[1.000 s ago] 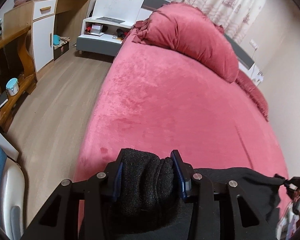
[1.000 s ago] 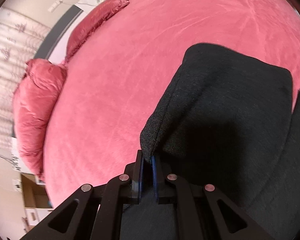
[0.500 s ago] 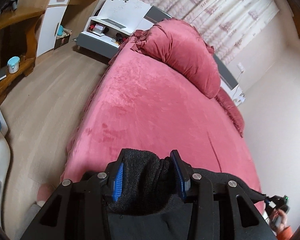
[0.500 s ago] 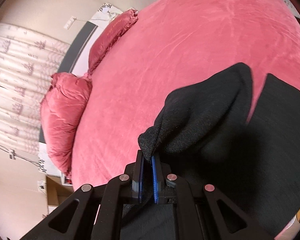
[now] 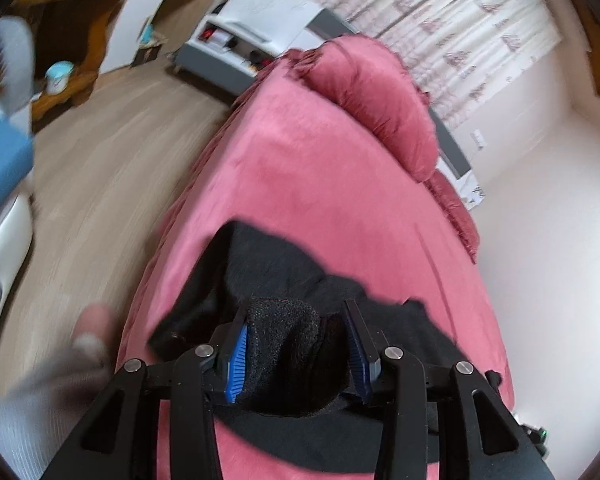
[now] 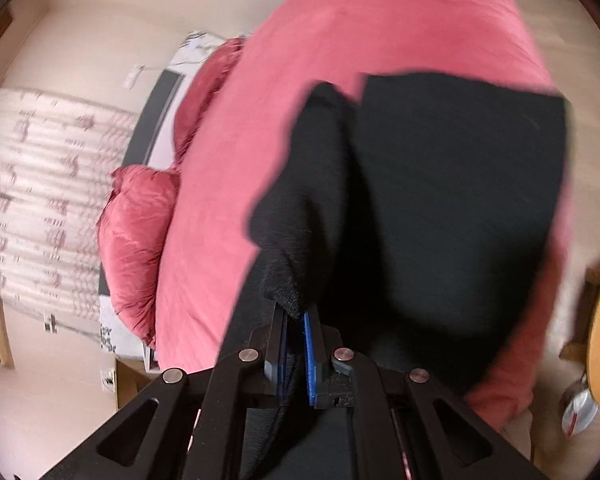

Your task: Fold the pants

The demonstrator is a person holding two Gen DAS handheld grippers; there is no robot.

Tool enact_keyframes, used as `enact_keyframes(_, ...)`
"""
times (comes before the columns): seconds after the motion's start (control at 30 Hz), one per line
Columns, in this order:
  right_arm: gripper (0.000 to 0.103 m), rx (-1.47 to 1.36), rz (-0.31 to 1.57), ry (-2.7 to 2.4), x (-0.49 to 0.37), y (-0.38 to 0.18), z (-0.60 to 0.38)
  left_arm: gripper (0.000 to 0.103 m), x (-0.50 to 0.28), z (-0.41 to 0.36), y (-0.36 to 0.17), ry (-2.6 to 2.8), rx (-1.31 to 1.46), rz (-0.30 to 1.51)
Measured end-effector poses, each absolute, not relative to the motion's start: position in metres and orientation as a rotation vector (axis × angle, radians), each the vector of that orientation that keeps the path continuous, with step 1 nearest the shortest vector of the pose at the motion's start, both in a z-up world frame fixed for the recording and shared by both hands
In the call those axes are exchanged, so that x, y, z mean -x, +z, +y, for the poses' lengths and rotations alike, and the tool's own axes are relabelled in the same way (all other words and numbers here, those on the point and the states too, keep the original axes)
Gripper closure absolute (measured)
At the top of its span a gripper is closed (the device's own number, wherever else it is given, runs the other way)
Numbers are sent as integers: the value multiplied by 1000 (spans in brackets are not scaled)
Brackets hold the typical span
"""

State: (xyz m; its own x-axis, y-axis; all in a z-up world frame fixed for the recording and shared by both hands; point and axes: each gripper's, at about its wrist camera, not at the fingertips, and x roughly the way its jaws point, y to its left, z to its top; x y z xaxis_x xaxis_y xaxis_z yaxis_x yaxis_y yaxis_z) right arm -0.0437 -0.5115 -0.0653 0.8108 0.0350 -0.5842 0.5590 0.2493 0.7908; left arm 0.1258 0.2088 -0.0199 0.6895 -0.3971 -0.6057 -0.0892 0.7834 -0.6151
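Black pants lie on a bed with a pink velvet cover. My left gripper is shut on a thick bunch of the black fabric, which bulges between its blue pads. In the right wrist view the pants spread flat over the bed cover, with one edge lifted toward the camera. My right gripper is shut on that thin fabric edge. Both views are blurred by motion.
Large pink pillows lie at the head of the bed by patterned curtains. A grey-white nightstand, a wooden desk and wood floor sit left. A blurred foot stands beside the bed.
Both grippers have pulled back along the bed, dragging the pants. More black fabric now lies ahead of each gripper, and the pillows look farther away.
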Motion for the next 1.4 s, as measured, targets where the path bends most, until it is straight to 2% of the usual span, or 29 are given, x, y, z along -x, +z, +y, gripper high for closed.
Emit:
enact_keyframes(0.23,96,-1378,545,-439,82,-121,-502,57,-89,216,-56,-152,842,806)
enact_keyframes(0.33,94,-1344,558,-464,81,-123,-495,49,-82,212,-55,-131,852,804)
enact_keyframes(0.4,88,-1278,597,-471,76,-115,-491,39,-79,210,-53,-116,860,796)
enact_keyframes(0.47,77,-1149,669,-487,72,-100,-486,33,-76,205,-54,-98,860,797)
enact_keyframes(0.6,70,-835,758,-642,64,-64,-475,25,-73,192,-54,-50,809,809)
enact_keyframes(0.67,64,-683,729,-693,63,-46,-469,21,-76,184,-52,-33,773,821)
enact_keyframes(0.7,62,-622,716,-695,62,-40,-468,21,-79,183,-52,-29,760,828)
enact_keyframes(0.77,50,-533,705,-671,53,-34,-465,22,-87,180,-54,4,726,869)
enact_keyframes(0.83,47,-450,722,-608,26,-28,-463,30,-93,181,-58,52,706,907)
enact_keyframes(1.07,47,-106,899,-646,-64,-54,-447,31,-95,175,-69,91,635,940)
enact_keyframes(1.2,49,31,955,-622,-90,-70,-449,25,-95,180,-80,84,697,967)
enact_keyframes(1.23,63,12,957,-593,-91,-70,-454,25,-94,183,-82,81,725,964)
enact_keyframes(1.27,91,-19,957,-576,-90,-68,-461,25,-94,183,-82,80,725,963)
enact_keyframes(1.4,94,-324,693,-614,-29,-25,-502,24,-94,178,-81,77,674,950)
